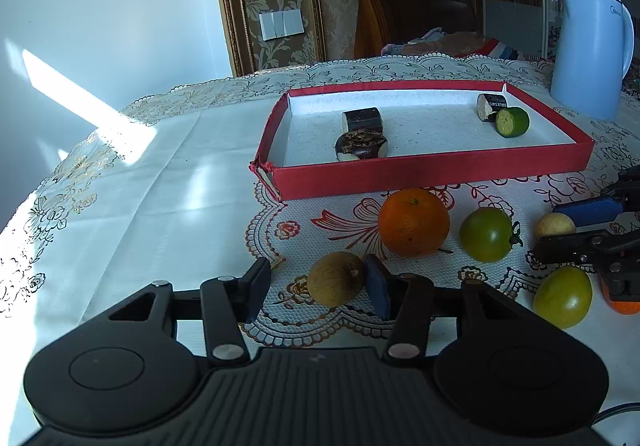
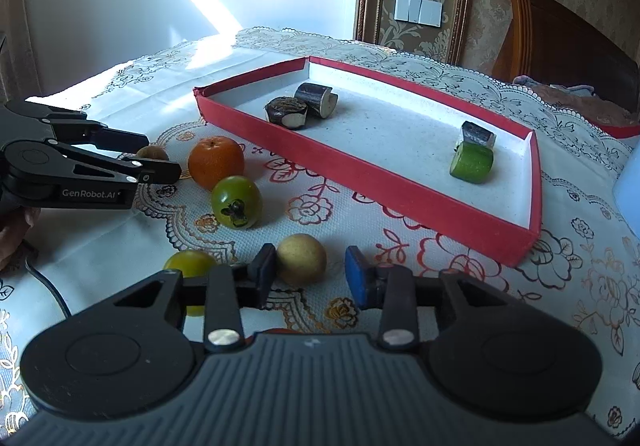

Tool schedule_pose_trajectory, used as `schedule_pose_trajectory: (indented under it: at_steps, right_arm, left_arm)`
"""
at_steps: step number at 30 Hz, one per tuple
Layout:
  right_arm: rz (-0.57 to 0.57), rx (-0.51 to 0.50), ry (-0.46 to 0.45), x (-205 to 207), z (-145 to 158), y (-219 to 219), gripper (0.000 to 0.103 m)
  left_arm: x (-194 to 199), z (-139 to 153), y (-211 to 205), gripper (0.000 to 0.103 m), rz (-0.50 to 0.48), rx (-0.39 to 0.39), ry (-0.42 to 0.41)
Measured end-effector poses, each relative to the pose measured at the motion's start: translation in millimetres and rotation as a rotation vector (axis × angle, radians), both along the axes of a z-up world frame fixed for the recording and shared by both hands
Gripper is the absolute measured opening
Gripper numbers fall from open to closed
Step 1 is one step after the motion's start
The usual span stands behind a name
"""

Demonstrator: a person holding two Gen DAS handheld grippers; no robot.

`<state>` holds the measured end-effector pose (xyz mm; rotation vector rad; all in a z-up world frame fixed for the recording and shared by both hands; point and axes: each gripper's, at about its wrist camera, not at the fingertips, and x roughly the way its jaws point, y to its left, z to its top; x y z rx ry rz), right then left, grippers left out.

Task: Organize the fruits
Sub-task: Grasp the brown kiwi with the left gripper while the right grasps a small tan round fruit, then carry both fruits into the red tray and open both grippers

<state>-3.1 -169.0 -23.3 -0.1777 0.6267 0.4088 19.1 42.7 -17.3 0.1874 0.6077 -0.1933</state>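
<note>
A red tray (image 1: 432, 171) (image 2: 360, 161) holds dark cut pieces (image 1: 362, 133) and a green cut piece (image 1: 512, 121). In front of it lie an orange (image 1: 414, 221) (image 2: 216, 161), a green tomato (image 1: 486, 234) (image 2: 237, 201), a yellow-green tomato (image 1: 562, 296) (image 2: 188, 264), a brown round fruit (image 1: 336, 278) (image 2: 152, 153) and a pale round fruit (image 1: 554, 225) (image 2: 301, 258). My left gripper (image 1: 320, 290) is open around the brown fruit, which touches its right pad. My right gripper (image 2: 312, 274) is open around the pale fruit, which lies near its left pad.
A light blue kettle (image 1: 588, 49) stands at the back right behind the tray. The table has a white lace cloth (image 1: 140, 185) with a flowered mat (image 2: 440, 266) under the fruit. An orange object (image 1: 624, 306) sits under the right gripper.
</note>
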Motion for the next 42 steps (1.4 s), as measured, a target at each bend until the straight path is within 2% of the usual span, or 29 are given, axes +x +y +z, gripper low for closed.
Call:
schedule_pose_trajectory:
  at_steps: [4, 9, 13, 15, 29, 33, 37, 42]
  right_arm:
    - [-0.004, 0.007, -0.012, -1.3, -1.2, 1.0, 0.025]
    - [-0.037, 0.037, -0.026, -2.9, 0.7, -6.0, 0.025]
    - [-0.075, 0.060, -0.023, -0.6, 0.8, -12.7, 0.025]
    - [-0.092, 0.065, -0.022, 0.3, 0.7, -14.3, 0.025]
    - [-0.200, 0.110, -0.006, 8.2, -0.7, -28.7, 0.025]
    - [-0.219, 0.122, 0.001, 10.5, -1.5, -31.8, 0.025]
    - [-0.228, 0.129, -0.006, 10.2, -0.8, -33.6, 0.025]
    - [-0.238, 0.135, -0.010, 10.1, 0.0, -35.1, 0.025]
  left_arm:
    - [-0.8, 0.0, -1.0, 0.048, -0.003, 0.003, -0.004]
    - [-4.0, 0.5, -4.3, 0.034, -0.017, 0.019, -0.019]
    - [-3.5, 0.1, -4.5, 0.032, -0.016, 0.020, -0.015]
    - [-3.5, 0.1, -4.7, 0.028, -0.025, 0.016, -0.012]
    - [-8.3, 1.0, -13.9, 0.028, 0.017, 0.050, -0.015]
    - [-8.1, 3.7, -16.4, 0.028, 0.036, 0.034, 0.004]
    - [-6.3, 9.9, -16.6, 0.028, 0.022, -0.028, 0.032]
    - [-6.8, 19.3, -27.2, 0.028, 0.011, -0.037, 0.012]
